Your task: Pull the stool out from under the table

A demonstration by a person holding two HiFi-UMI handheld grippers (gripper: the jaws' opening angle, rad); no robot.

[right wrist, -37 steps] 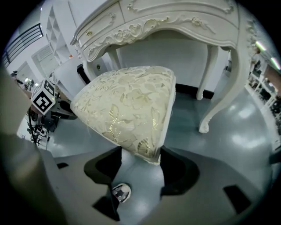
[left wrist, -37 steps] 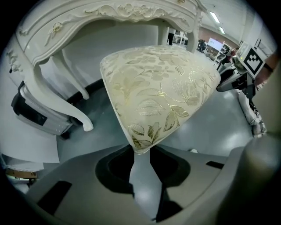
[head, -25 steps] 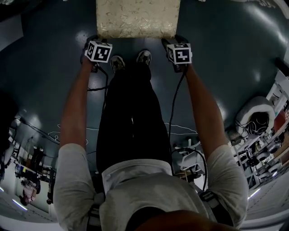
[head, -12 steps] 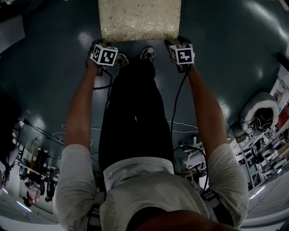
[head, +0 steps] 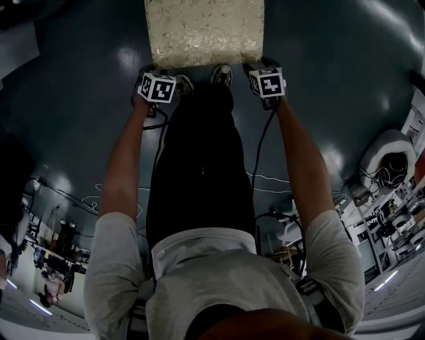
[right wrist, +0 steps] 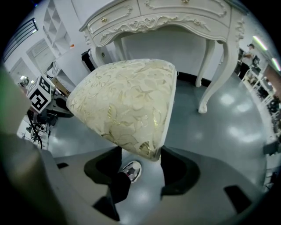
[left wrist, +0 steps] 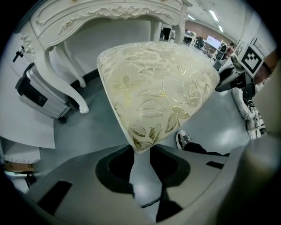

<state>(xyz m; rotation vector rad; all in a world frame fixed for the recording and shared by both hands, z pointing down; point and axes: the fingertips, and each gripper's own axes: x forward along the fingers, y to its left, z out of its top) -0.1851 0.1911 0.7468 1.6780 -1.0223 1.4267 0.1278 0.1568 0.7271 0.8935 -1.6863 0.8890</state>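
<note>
Left claw (left wrist: 142, 166): points straight down, jaws clamped on the near-left corner of the stool (head: 204, 30), where the white leg (left wrist: 145, 190) meets the cushion.

Right claw (right wrist: 137, 158): tilted slightly off vertical, jaws set wider and clamped on the near-right corner of the cushion. A shoe (right wrist: 131, 171) shows on the floor below, between the jaws.

Head view: the two marker cubes (head: 158, 87) (head: 268, 82) sit at the stool's near edge, one at each corner, with both arms stretched forward. The person's feet are between the claws, toes just at the near edge.

Stool: cream cushion with a gold leaf pattern, standing on a dark glossy floor (head: 332, 80).

Table (right wrist: 175, 13): white, carved, with curved legs, on the far side of the stool. The stool's far end faces its knee gap; I cannot tell whether any of it is under the top.

A white boxy unit (left wrist: 41, 94) stands on the floor beside the table's left leg.
</note>
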